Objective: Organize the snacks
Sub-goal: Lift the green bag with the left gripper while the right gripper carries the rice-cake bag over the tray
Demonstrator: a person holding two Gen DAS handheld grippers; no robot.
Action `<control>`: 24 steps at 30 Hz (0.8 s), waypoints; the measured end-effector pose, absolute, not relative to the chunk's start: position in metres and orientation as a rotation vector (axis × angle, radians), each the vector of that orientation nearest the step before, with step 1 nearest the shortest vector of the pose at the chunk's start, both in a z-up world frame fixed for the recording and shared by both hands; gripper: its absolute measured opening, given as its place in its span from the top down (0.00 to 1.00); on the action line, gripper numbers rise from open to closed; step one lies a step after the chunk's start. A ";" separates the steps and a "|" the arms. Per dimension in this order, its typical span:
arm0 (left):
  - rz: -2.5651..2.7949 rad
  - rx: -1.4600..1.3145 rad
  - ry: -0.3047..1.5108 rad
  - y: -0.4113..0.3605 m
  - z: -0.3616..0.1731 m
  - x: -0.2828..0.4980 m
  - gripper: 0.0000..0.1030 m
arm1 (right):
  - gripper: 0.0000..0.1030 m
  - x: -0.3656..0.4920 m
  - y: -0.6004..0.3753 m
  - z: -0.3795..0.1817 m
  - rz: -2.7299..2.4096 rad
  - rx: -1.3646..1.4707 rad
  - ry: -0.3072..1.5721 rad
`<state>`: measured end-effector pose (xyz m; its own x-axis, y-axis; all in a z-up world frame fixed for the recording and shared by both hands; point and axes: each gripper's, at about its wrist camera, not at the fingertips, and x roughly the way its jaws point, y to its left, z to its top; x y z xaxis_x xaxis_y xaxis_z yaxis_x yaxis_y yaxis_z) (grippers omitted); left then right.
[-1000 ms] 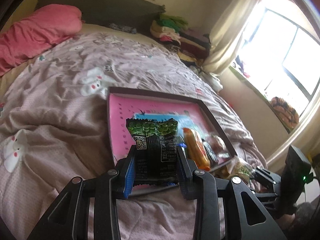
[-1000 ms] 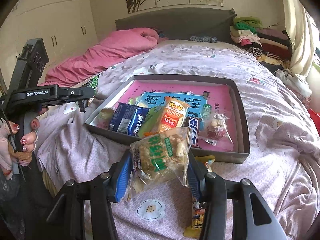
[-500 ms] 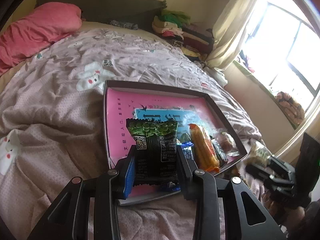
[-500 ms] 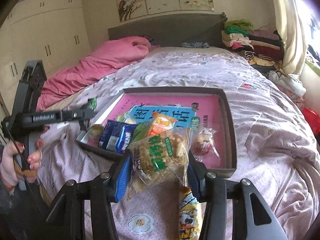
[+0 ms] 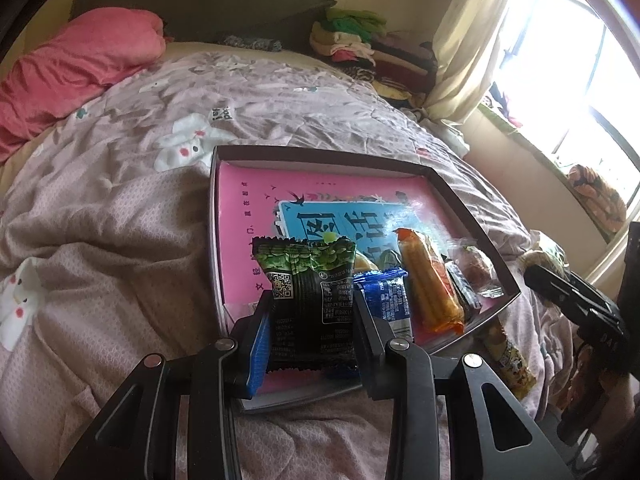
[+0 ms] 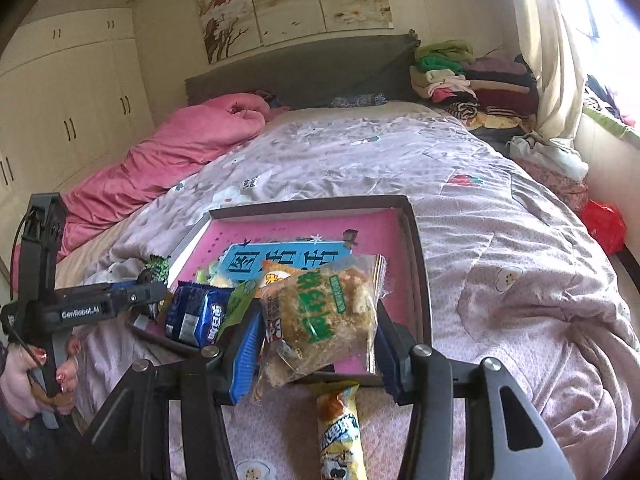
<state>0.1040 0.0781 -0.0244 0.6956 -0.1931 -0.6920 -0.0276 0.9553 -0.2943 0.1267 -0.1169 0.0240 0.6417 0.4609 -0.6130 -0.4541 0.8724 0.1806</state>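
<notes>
My left gripper [image 5: 312,320] is shut on a dark green snack packet [image 5: 310,292] and holds it over the near left corner of a shallow box [image 5: 320,160] with a pink and blue lining. In the box lie a blue packet [image 5: 386,300], an orange packet [image 5: 428,284] and a small clear-wrapped sweet [image 5: 474,268]. My right gripper [image 6: 316,332] is shut on a clear bag of pale crispy snack [image 6: 324,316], over the box's [image 6: 420,264] near right part. A yellow snack stick [image 6: 340,428] lies on the bedspread just in front of the box.
The box rests on a pink-grey quilt [image 6: 500,240] on a bed. A pink duvet [image 6: 180,156] is heaped at the far left. Folded clothes [image 6: 460,76] are stacked by the headboard. A window and curtain [image 5: 480,40] are on the right, wardrobes [image 6: 60,100] on the left.
Both grippers have moved forward toward the box with their packets still held. The left one has shifted over the box's near corner; the right one has risen above the yellow stick.
</notes>
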 end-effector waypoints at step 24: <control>-0.133 -0.246 0.814 0.065 -0.029 0.112 0.64 | 0.51 0.149 -0.096 0.026 0.500 0.013 0.698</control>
